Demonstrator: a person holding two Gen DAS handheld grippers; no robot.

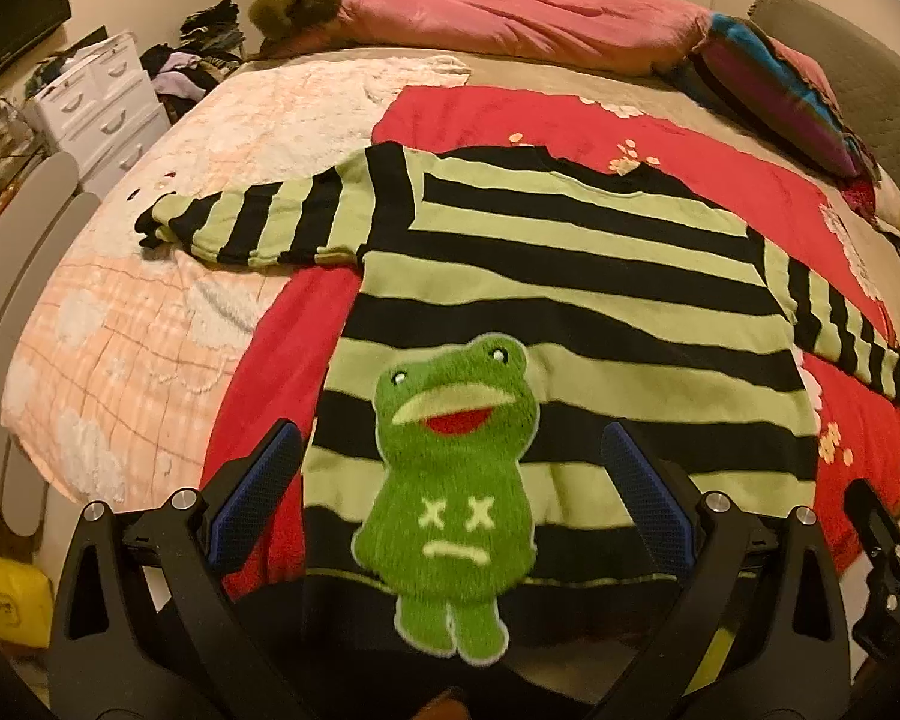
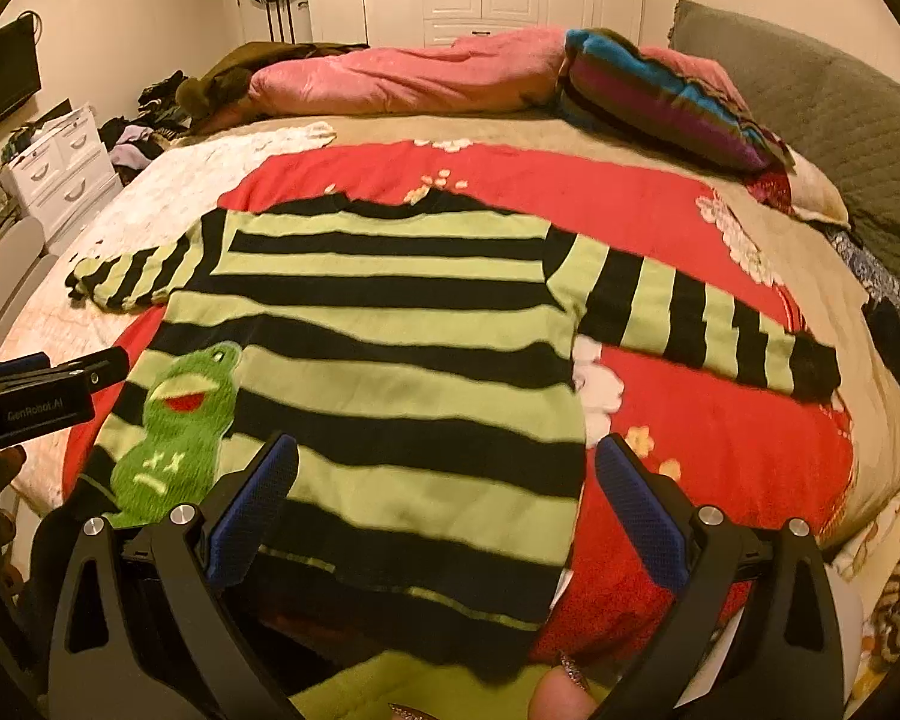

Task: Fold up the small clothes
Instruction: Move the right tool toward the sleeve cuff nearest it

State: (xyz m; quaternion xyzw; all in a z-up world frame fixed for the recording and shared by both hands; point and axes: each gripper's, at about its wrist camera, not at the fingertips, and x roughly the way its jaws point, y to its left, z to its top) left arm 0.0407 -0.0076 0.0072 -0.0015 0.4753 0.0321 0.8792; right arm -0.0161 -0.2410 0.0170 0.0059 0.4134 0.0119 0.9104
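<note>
A small green-and-black striped sweater (image 1: 570, 300) (image 2: 390, 312) lies flat, front up, on a red blanket (image 1: 720, 180) (image 2: 720, 438), both sleeves spread out to the sides. A fuzzy green frog patch (image 1: 450, 480) (image 2: 174, 438) sits near its hem. My left gripper (image 1: 450, 474) hovers open over the hem, its blue pads (image 1: 258, 492) on either side of the frog. My right gripper (image 2: 447, 480) is open above the hem's right part; its right pad (image 2: 642, 516) is over the red blanket. The left gripper's body (image 2: 36, 399) shows at the left edge of the right wrist view.
The bed carries a peach checked blanket (image 1: 150, 324), a pink duvet (image 1: 510, 24) and a striped pillow (image 1: 774, 96) at the far end. A white drawer unit (image 1: 96, 102) and a clothes pile (image 1: 192, 66) stand at the left. A fingertip (image 2: 561, 696) shows at the bottom.
</note>
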